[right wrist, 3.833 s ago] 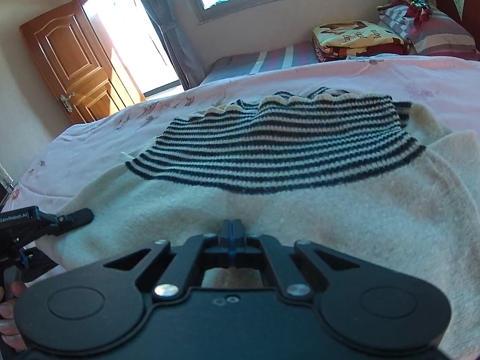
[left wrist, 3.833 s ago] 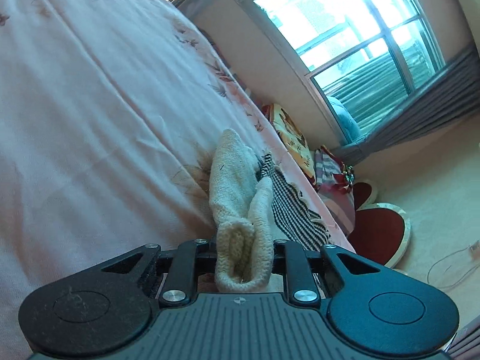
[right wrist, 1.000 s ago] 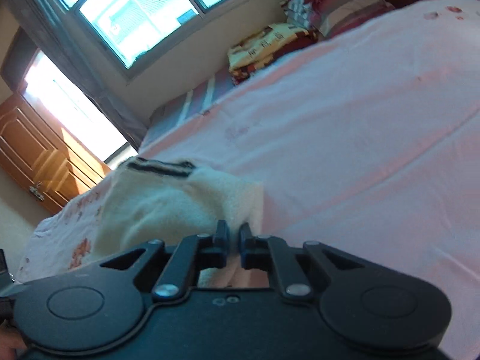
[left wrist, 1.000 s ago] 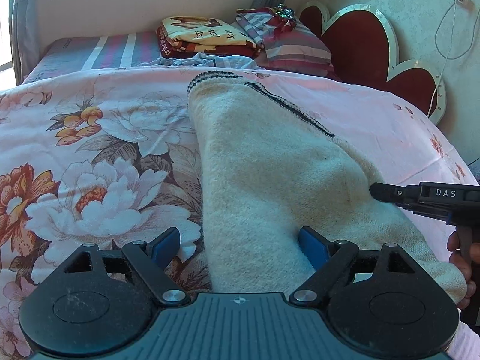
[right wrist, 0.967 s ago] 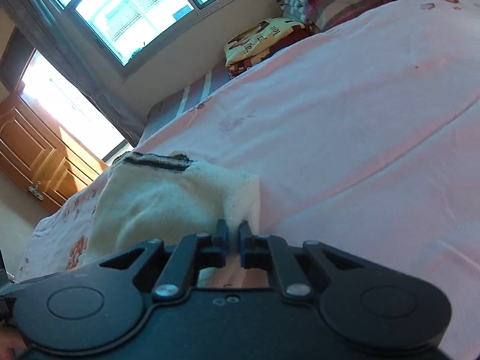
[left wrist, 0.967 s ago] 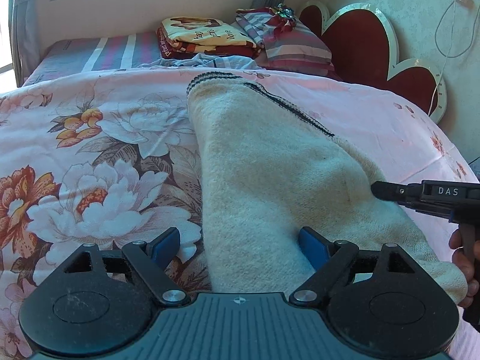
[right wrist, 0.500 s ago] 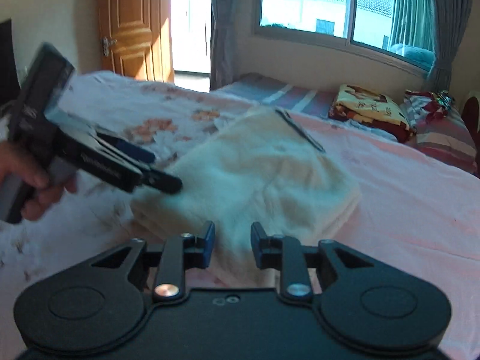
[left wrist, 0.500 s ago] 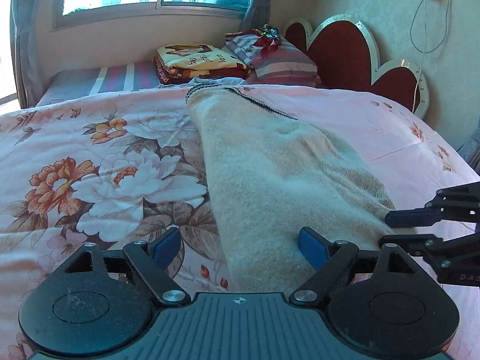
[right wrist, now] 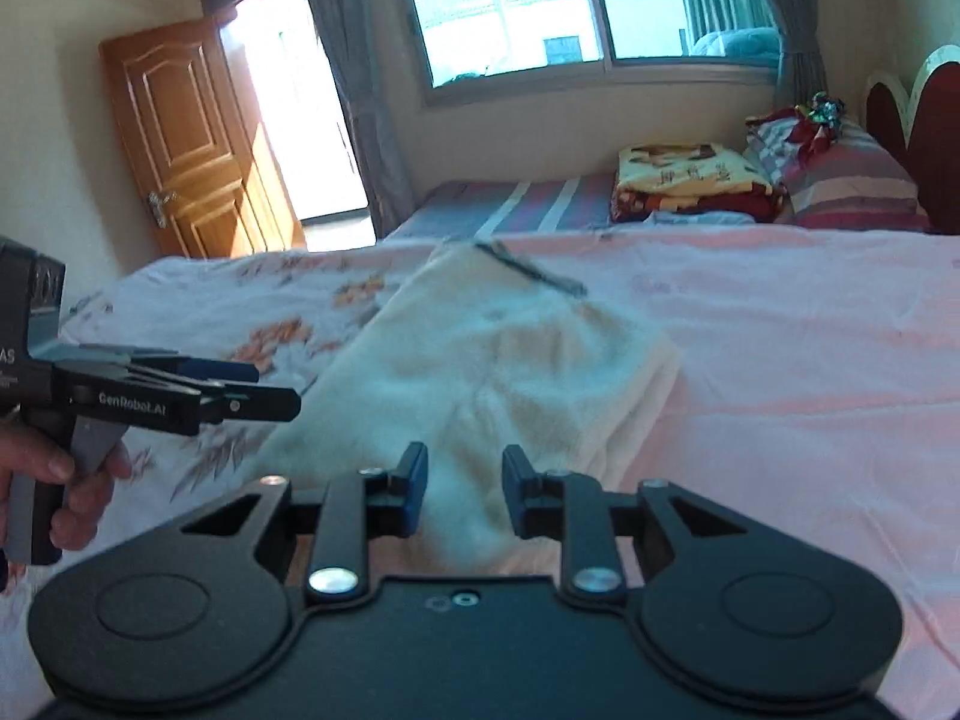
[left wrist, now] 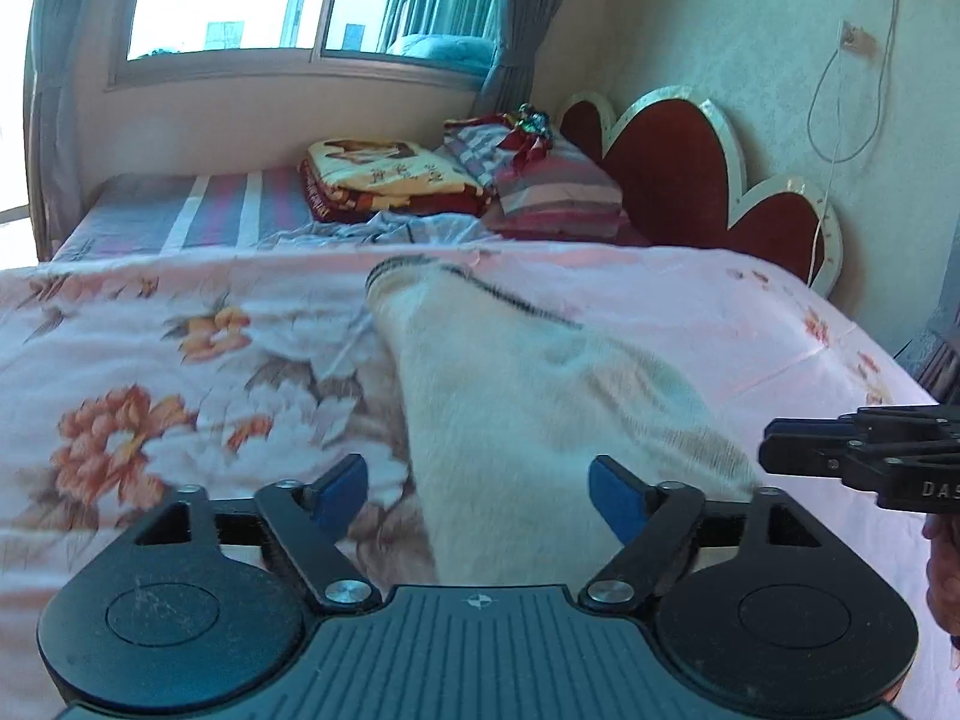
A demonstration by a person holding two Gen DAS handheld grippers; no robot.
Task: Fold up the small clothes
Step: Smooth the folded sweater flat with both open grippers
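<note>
A cream knitted garment with a dark striped far edge lies folded into a long strip on the pink floral bedspread. My left gripper is open wide and empty, raised above the garment's near end. My right gripper is open and empty, just above the near end of the garment. The right gripper also shows in the left wrist view, off the garment's right side. The left gripper shows in the right wrist view, to the garment's left.
Folded blankets and a striped pillow lie at the far side by the red heart-shaped headboard. A window is behind, a wooden door at the left. The bed's edge runs at the right.
Both grippers let go of the garment and opened. Both have drawn back and risen from the folded garment, which now lies flat on the bed.
</note>
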